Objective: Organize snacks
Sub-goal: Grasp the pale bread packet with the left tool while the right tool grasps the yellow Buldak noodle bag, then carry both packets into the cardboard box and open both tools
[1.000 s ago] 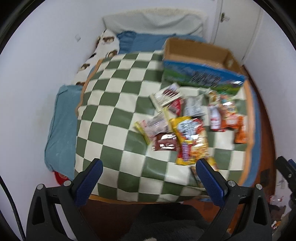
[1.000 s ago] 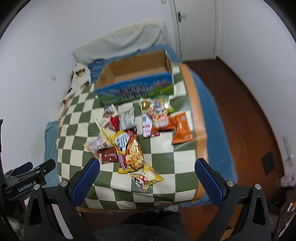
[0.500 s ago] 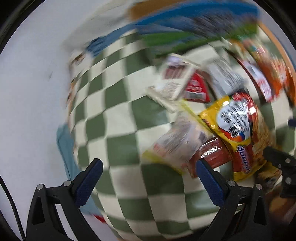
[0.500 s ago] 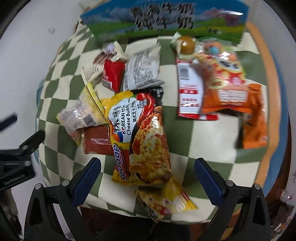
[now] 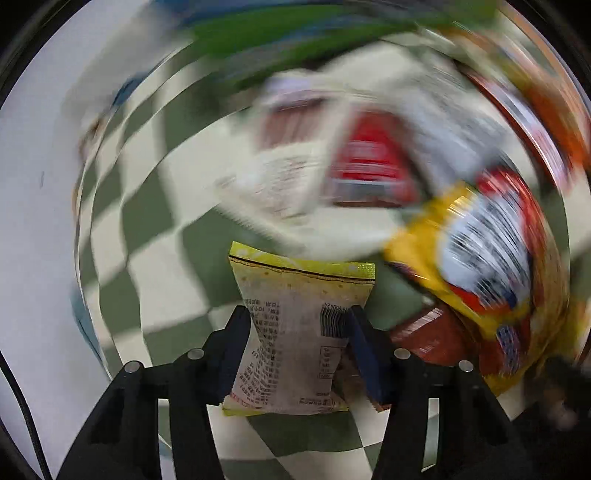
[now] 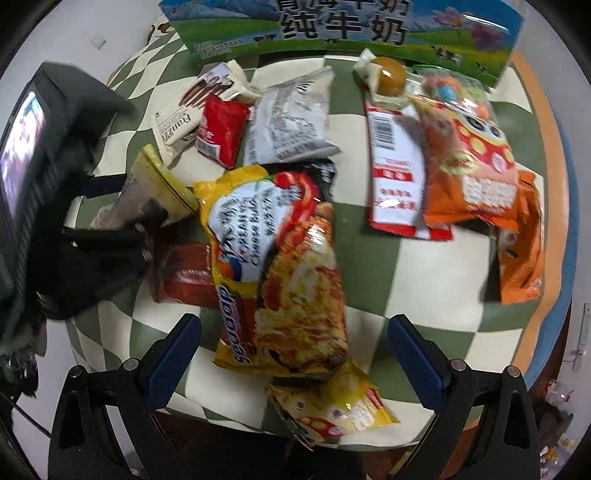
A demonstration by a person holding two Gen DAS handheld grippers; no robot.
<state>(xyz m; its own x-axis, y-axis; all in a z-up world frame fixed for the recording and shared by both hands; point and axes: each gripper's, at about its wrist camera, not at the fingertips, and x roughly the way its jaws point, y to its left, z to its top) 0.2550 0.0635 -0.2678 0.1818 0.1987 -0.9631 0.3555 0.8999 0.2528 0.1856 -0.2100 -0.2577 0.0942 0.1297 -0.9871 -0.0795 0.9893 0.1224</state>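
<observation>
Snack packets lie on a green and white checked blanket (image 6: 406, 273). My left gripper (image 5: 297, 321) points steeply down, and its jaws are closing on a pale packet with yellow ends (image 5: 295, 332). The pads pinch that packet at its waist. In the right wrist view the left gripper (image 6: 122, 208) holds the same packet (image 6: 155, 184) at the pile's left side. My right gripper (image 6: 293, 325) hangs open, pointing straight down over the big yellow noodle bag (image 6: 273, 266), with its fingers apart from it.
A blue and green milk carton box (image 6: 332, 33) stands behind the pile. Around the noodle bag lie a brown packet (image 6: 184, 273), a red packet (image 6: 221, 129), a grey packet (image 6: 291, 125), orange bags (image 6: 476, 173) and a small yellow packet (image 6: 332, 406) at the bed's front edge.
Both grippers have come down from high above the bed to just over the snacks. The left jaws went from wide open to pinching the yellow-ended packet. The right jaws stayed open.
</observation>
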